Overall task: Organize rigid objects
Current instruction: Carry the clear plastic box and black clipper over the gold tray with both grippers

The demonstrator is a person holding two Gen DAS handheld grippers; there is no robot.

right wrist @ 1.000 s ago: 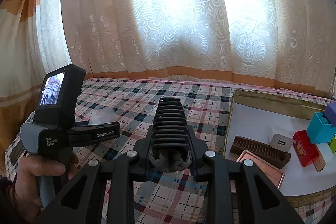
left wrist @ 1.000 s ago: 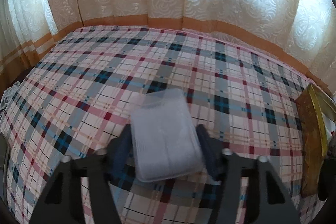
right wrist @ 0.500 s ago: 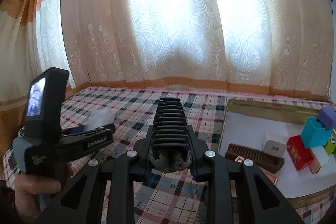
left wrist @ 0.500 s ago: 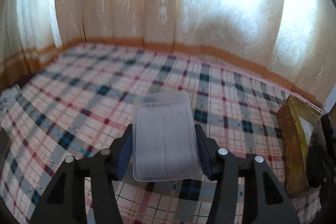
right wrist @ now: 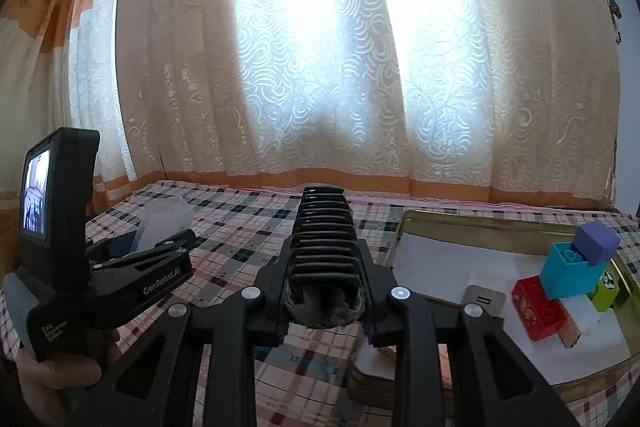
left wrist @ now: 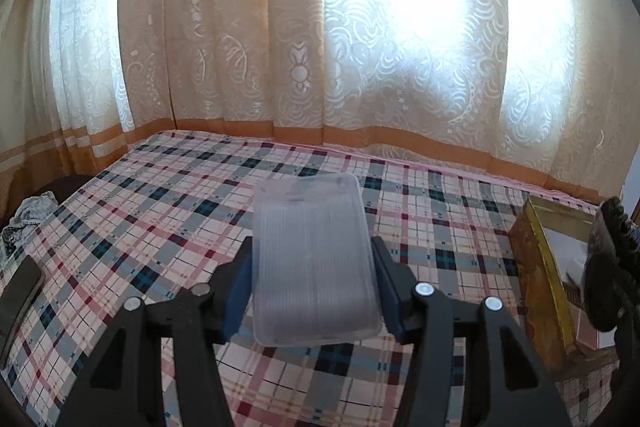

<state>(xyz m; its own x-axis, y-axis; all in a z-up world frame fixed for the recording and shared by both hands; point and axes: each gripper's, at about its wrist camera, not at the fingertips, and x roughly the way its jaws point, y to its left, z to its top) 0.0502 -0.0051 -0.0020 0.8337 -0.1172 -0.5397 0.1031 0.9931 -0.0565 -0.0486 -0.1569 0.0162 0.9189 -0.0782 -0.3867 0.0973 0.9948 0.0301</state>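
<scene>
Two grippers are at work over one plaid-covered bed (left wrist: 168,211). The left gripper (left wrist: 312,263) is clamped on a single clear ribbed plastic case (left wrist: 312,267), which is held flat between the blue pads above the bedcover. The right gripper (right wrist: 324,247) is clenched around one black ribbed object (right wrist: 322,227) that stands lengthwise between its fingers.

One gold-rimmed tray (right wrist: 480,223) lies on the bed at the right. Inside it the right wrist view shows one purple block (right wrist: 598,241) sitting on one blue block (right wrist: 570,273), one red block (right wrist: 538,311), one green block (right wrist: 606,289), one white charger (right wrist: 482,301) and a white piece under the blue block.

Only the right wrist view shows the tray's contents, the person's hand (right wrist: 52,375) on the left gripper's handle, and that gripper's small lit screen (right wrist: 36,199). Only the left wrist view shows the case clearly, one dark flat device (left wrist: 18,291) at the bed's left edge and one crumpled grey cloth (left wrist: 28,219) beyond it; there the tray appears merely as a gold corner at the right, partly behind the black ribbed object. Both views show one lace curtain (left wrist: 400,47).
</scene>
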